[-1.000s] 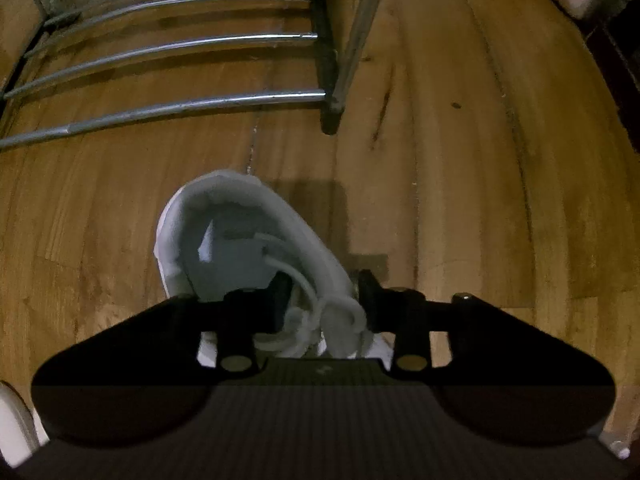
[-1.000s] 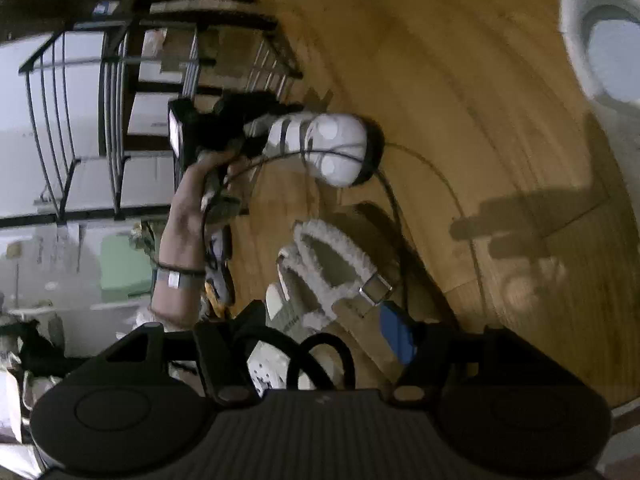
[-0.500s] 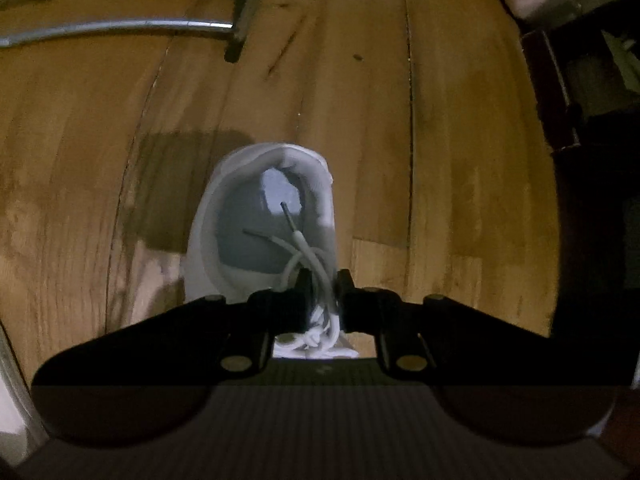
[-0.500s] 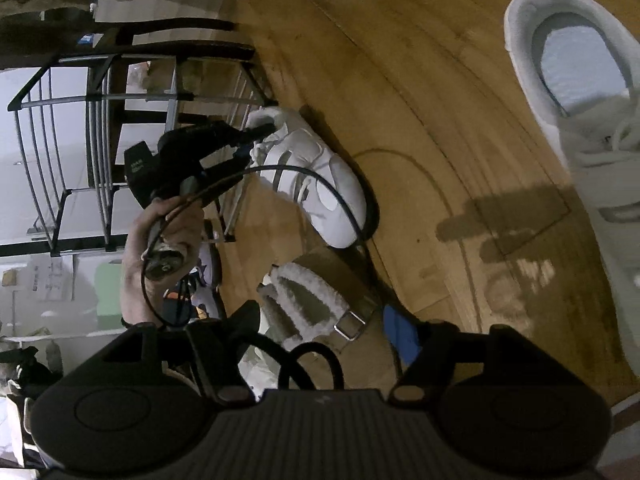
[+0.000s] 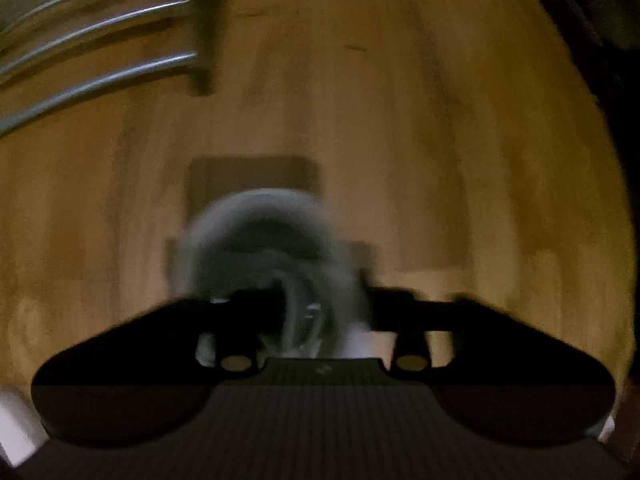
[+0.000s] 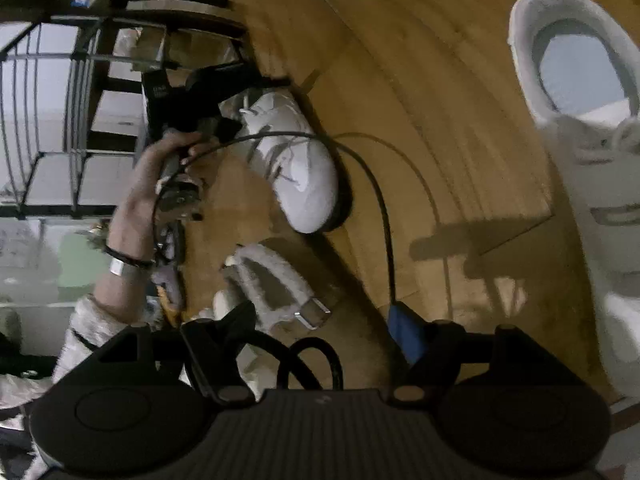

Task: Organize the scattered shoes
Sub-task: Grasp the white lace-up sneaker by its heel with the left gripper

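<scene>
Black two-finger tool [image 6: 316, 344] with brass screws, ribbed grey body, black cable [image 6: 376, 184], pale fuzzy sleeve [image 6: 86, 328], dark wristband [image 6: 128, 258]

A wooden floor [image 5: 420, 128] runs under a metal rack [image 5: 100, 76]; a black cable [image 6: 376, 184] loops above it.

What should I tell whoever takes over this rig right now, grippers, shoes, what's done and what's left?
Left gripper: shut on the white sneaker at its laces, near the metal shoe rack; that view is blurred.
Right gripper: open, jaws have just been opening, nothing between them.
On the wooden floor: a second white sneaker at right, a fleece-lined sandal nearer the right gripper.
Done: one sneaker gripped.
Left: rack it, then probably the other sneaker and the sandal.
</scene>
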`<state>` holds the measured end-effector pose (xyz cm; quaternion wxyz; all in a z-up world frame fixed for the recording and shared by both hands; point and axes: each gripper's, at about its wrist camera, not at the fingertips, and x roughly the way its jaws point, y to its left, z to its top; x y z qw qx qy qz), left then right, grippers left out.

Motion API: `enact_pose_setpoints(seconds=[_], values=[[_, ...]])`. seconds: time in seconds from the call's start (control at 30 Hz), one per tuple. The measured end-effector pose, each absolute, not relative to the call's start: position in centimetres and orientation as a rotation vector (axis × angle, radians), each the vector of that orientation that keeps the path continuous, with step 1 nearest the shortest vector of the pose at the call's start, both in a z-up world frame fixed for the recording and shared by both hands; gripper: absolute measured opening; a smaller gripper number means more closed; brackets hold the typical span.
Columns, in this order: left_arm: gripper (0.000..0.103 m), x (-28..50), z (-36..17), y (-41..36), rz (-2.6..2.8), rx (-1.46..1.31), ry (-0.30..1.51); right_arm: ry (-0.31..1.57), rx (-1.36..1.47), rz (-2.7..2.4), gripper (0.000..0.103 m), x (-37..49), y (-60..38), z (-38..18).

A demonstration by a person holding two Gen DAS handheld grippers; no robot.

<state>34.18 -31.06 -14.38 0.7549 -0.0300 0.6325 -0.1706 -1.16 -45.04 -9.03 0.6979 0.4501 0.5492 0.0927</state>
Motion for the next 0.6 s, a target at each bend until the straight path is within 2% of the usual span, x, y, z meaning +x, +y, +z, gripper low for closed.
enact_pose_setpoints(seconds=[0.13, 0.17, 0.27, 0.37, 0.5, 0.6], values=[[0.011, 33.4, -12.6, -30.9, -0.458, -0.230, 1.411, 1.218, 1.032, 0.199, 0.075, -1.4, -45.5, -9.5], [0.003, 33.0, -12.1, -30.5, -0.476, -0.301, 1.413, 1.213, 1.039, 0.200, 0.075, -1.5, -45.6, -9.5], [0.003, 31.1, -9.7, -29.6, -0.530, -0.370, 1.370, 1.188, 1.072, 0.212, 0.075, -2.0, -46.0, -9.4], [0.003, 29.0, -7.5, -30.3, -0.556, -0.291, 1.312, 1.147, 1.137, 0.239, 0.075, -2.4, -46.5, -9.2], [0.004, 28.0, -7.3, -29.9, -0.569, -0.225, 1.308, 1.132, 1.097, 0.216, 0.075, -2.4, -46.3, -8.6], [0.012, 28.4, -7.3, -29.0, -0.566, -0.243, 1.310, 1.126, 1.015, 0.179, 0.076, -2.4, -45.9, -8.0]])
